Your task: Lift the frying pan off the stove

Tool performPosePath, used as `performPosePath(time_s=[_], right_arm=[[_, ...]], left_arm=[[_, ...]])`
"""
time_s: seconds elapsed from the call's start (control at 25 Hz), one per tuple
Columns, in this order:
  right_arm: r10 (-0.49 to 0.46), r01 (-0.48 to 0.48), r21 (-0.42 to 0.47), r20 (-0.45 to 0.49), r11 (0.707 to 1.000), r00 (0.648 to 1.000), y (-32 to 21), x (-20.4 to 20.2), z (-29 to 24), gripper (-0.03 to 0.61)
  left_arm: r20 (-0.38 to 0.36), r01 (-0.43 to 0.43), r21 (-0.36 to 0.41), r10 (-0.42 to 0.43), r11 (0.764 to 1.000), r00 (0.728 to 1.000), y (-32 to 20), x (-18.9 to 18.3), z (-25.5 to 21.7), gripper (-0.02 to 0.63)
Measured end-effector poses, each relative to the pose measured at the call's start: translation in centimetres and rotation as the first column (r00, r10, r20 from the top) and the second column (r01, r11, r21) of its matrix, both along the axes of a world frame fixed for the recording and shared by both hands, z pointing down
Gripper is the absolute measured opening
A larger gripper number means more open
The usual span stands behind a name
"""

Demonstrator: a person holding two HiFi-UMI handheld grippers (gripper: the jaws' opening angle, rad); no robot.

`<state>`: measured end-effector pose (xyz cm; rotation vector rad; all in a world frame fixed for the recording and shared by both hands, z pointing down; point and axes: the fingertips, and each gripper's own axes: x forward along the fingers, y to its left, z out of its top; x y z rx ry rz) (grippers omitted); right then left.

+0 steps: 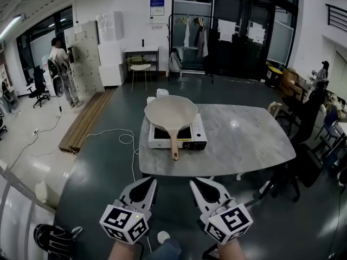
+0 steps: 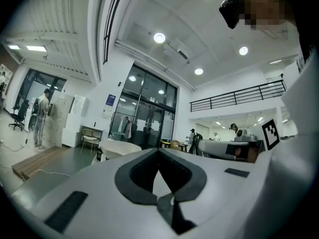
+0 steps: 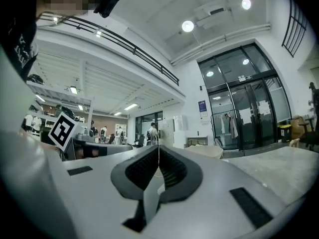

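Cream-beige frying pan point(image 1: 171, 114), seated on a white single-burner stove point(image 1: 157, 140) at the left part of a grey marble-patterned table point(image 1: 244, 140). Its wooden handle point(image 1: 174, 144) runs toward the table's near edge and overhangs the stove's front. The pan covers most of the stove's top, so the burner beneath is hidden, and the controls on the stove's right side are too small to read. A small white object point(image 1: 161, 92) just beyond the pan is partly hidden by its rim and cannot be identified.

From the left gripper view only a pale slice of the pan point(image 2: 117, 146) rises above the jaw body. From the right gripper view a similar slice point(image 3: 207, 152) lies to the right of the jaws, with the table point(image 3: 279, 158) at the right.

Left gripper point(image 1: 150, 181) and right gripper point(image 1: 193, 182): near, side by side, well apart from the table, each pointing far and slightly inward toward the other. The left gripper point(image 2: 158, 152) has its jaws pressed together with nothing between them, and so does the right gripper point(image 3: 158, 149). The forearms behind the marker cubes point(image 1: 123, 222) are cut off by the near edge of the head view.

Far left: a standing person point(image 1: 60, 64). A white cable point(image 1: 123, 138) lies on the dark floor point(image 1: 97, 167) left of the table
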<state>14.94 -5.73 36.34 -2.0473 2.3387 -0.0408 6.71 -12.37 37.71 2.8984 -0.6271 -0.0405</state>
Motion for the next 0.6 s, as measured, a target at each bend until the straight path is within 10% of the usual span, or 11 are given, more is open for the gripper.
performPosePath(time_s=[0.44, 0.6], right_arm=[[0.011, -0.005, -0.050, 0.126, 0.999, 0.992, -6.9, 5.0, 0.7, 0.025], [0.009, 0.004, -0.048, 0.263, 0.999, 0.965, -9.4, 6.0, 1.4, 0.025]], left_arm=[[0.095, -0.063, -0.185, 0.082, 0.981, 0.992, -5.9, 5.1, 3.9, 0.049], [0.034, -0.137, -0.369, 0.161, 0.919, 0.986, -7.3, 6.3, 6.2, 0.127]])
